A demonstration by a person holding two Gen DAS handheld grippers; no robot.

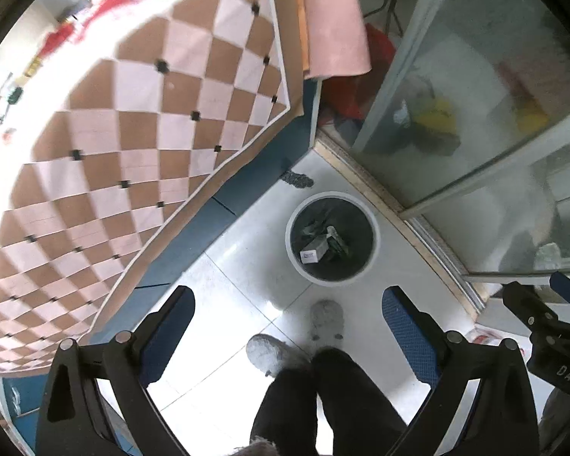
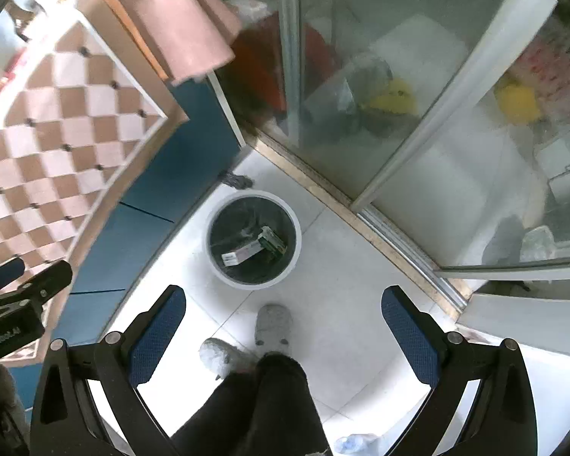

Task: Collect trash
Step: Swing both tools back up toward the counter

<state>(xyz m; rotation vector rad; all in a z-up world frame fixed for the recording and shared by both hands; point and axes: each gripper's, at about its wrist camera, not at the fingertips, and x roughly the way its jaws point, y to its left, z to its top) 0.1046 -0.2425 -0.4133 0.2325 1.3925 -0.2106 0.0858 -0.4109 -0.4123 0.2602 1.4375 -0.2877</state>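
Note:
A round white trash bin [image 1: 374, 230] with a dark liner stands on the white tiled floor; it also shows in the right wrist view [image 2: 295, 228]. Inside lie a small white box [image 1: 314, 250] and a green carton [image 2: 273, 242]. My left gripper [image 1: 288, 315] is open and empty, held high above the floor just short of the bin. My right gripper [image 2: 283, 315] is open and empty too, at the same height. Each gripper shows at the edge of the other's view.
A table with a checkered brown and pink cloth [image 1: 133, 133] and blue side [image 1: 247, 186] stands left of the bin. A glass sliding door [image 1: 475, 114] is on the right. The person's grey slippers [image 1: 326, 319] and dark trousers are below. A plastic bottle [image 2: 355, 444] lies on the floor.

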